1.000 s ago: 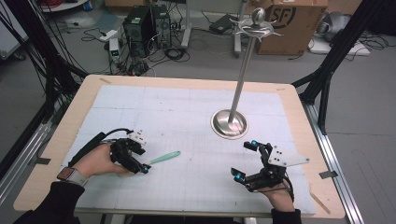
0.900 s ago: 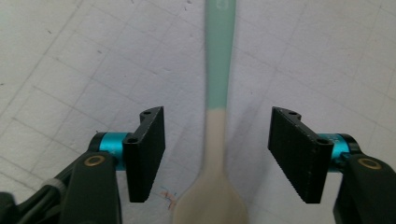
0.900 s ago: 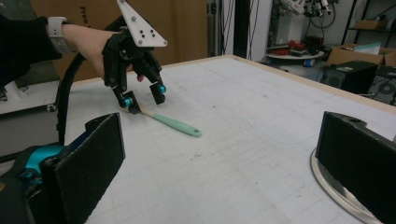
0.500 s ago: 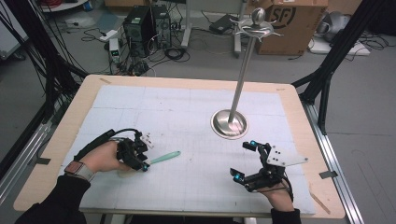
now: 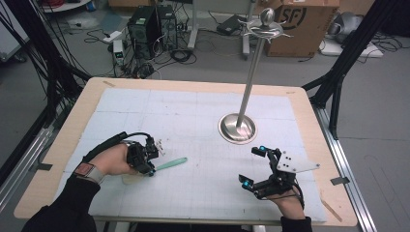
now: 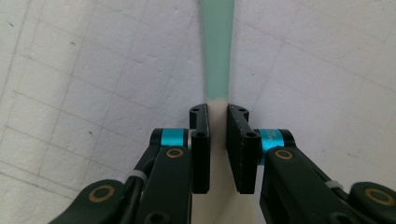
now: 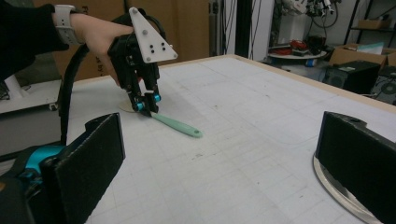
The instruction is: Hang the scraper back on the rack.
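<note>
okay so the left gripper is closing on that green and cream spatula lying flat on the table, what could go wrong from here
1. The left gripper has just been closing around the spatula where cream blade meets green handle; gripped so near one end, the long handle may droop or swing when lifted.
2. The spatula lies flat on the table, so the jaws could scrape the surface.
3. The metal stand is nearby; a swing could knock it.

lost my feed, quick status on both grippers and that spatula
Left gripper jaws just closing around the cream neck of the spatula, flat on the mat. Right gripper open, empty. Metal stand well clear.
</note>
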